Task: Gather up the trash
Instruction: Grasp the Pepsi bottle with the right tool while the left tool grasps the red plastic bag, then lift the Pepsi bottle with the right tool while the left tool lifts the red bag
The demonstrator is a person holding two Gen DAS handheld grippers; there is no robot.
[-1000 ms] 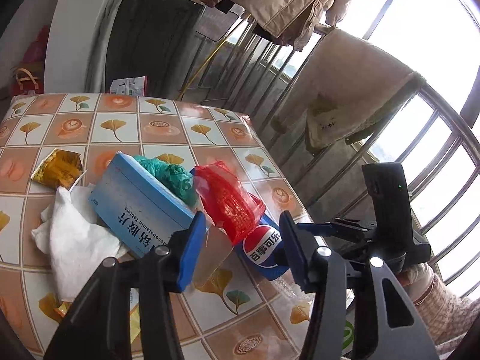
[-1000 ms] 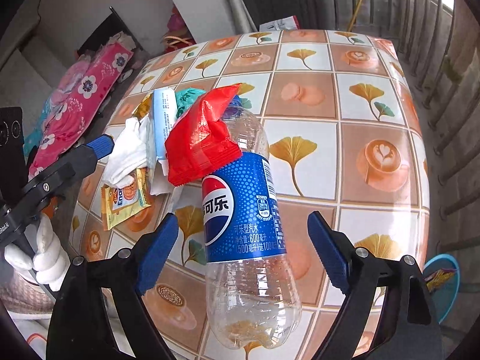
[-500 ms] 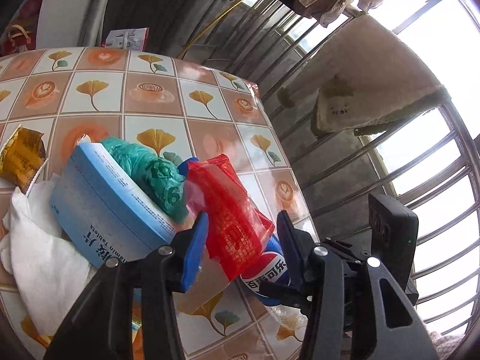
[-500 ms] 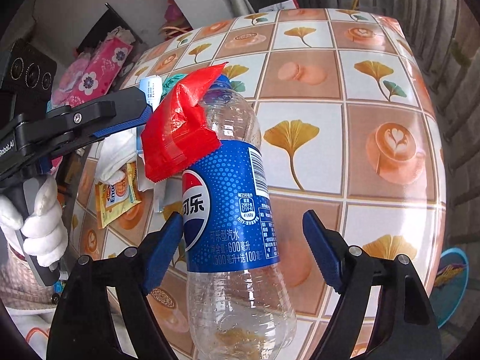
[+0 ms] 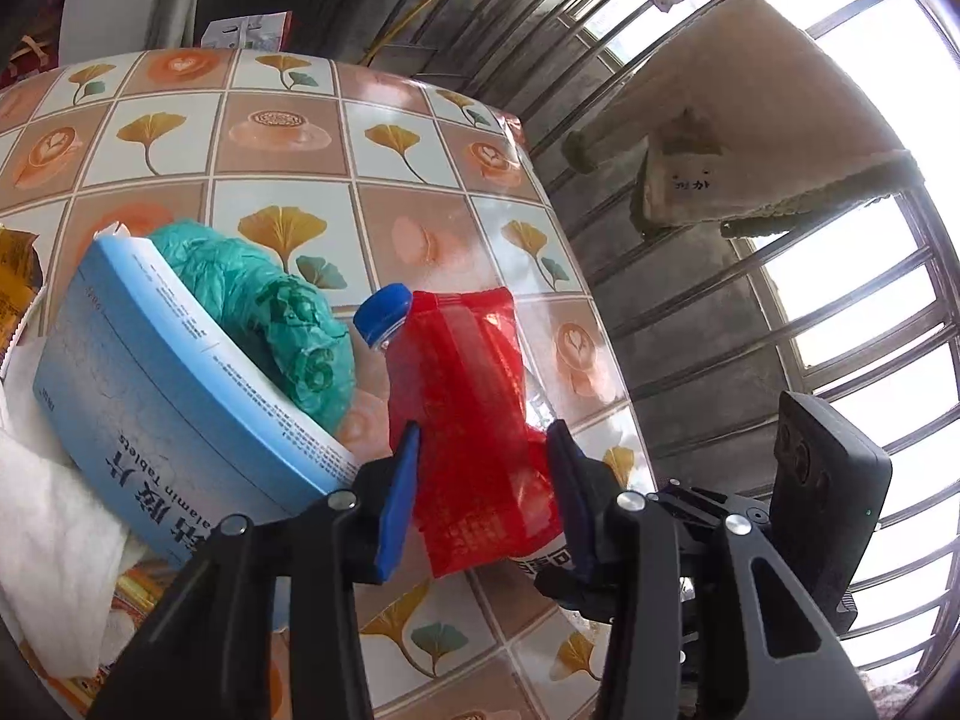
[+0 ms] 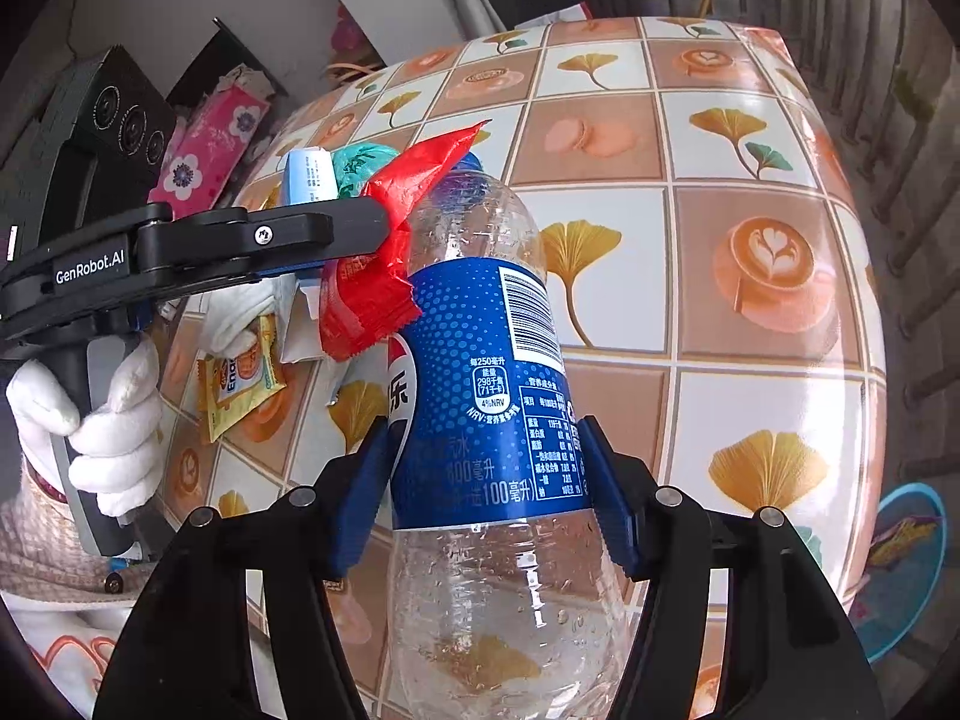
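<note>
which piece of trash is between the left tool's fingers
The red wrapper, draped on the Pepsi bottle. The left tool straddles it; the blue box and green bag sit beside it.

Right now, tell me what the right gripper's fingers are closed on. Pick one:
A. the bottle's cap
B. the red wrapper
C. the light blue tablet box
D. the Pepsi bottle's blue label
D: in the right wrist view the right gripper has both blue fingers pressed against the label of the Pepsi bottle, while the red wrapper sits between the left gripper's fingers.
</note>
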